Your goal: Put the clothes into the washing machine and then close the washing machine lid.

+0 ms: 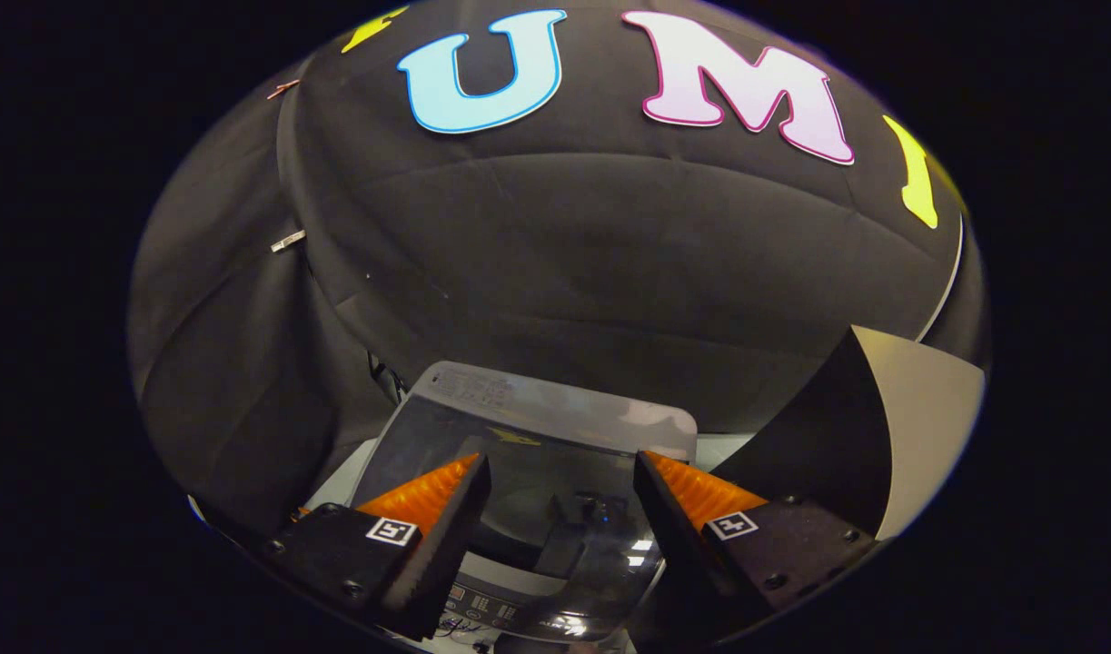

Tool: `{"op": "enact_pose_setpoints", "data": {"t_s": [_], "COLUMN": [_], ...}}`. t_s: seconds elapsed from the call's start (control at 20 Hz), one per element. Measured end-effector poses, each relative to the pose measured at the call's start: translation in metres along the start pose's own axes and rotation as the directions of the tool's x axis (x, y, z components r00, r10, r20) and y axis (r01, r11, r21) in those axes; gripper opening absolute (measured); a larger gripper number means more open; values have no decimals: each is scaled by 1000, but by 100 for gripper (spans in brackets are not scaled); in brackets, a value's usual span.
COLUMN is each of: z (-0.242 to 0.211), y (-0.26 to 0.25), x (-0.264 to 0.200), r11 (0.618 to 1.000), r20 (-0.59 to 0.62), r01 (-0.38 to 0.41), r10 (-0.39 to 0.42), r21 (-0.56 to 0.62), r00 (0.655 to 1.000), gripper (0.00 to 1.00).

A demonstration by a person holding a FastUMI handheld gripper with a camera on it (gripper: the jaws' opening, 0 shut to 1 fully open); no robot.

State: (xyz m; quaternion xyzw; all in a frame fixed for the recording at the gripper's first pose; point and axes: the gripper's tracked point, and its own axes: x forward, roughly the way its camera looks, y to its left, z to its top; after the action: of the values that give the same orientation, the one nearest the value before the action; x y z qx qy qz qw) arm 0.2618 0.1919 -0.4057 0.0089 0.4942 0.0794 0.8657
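Open gripper (562,472) over shut washer lid (555,427)

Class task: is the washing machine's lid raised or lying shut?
Raised. The lid stands tilted up just beyond the open, empty hand-held gripper, its glass reflecting the room, with the control panel below.

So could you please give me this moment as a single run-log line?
gripper: open, fingers empty | washing machine lid: appears down, just ahead of the fingers | control panel: between fingers | clothes: cannot tell

A pale surface (355,468) carries the washing machine (519,427).
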Motion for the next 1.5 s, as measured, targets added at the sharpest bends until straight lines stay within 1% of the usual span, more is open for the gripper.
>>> {"op": "enact_pose_setpoints", "data": {"t_s": [0.35, 0.5, 0.65, 0.8, 0.9, 1.05, 1.25, 1.5], "z": [6, 17, 35, 48, 58, 76, 84, 94], "y": [4, 12, 24, 38, 49, 60, 52, 29], "x": [-3, -10, -16, -38, -52, -81, -122, -194], "r11": [1000, 998, 994, 987, 978, 969, 969, 974], "r20": [29, 71, 140, 220, 270, 362, 422, 507], "r01": [-16, -53, -90, -151, -205, -237, -232, -205], "r10": [17, 55, 97, 160, 210, 248, 248, 226], "r21": [-9, -28, -60, -58, -50, -77, -90, -98], "r00": [999, 996, 985, 962, 940, 898, 872, 832], "gripper": [100, 99, 99, 99, 99, 99, 99, 99]}}
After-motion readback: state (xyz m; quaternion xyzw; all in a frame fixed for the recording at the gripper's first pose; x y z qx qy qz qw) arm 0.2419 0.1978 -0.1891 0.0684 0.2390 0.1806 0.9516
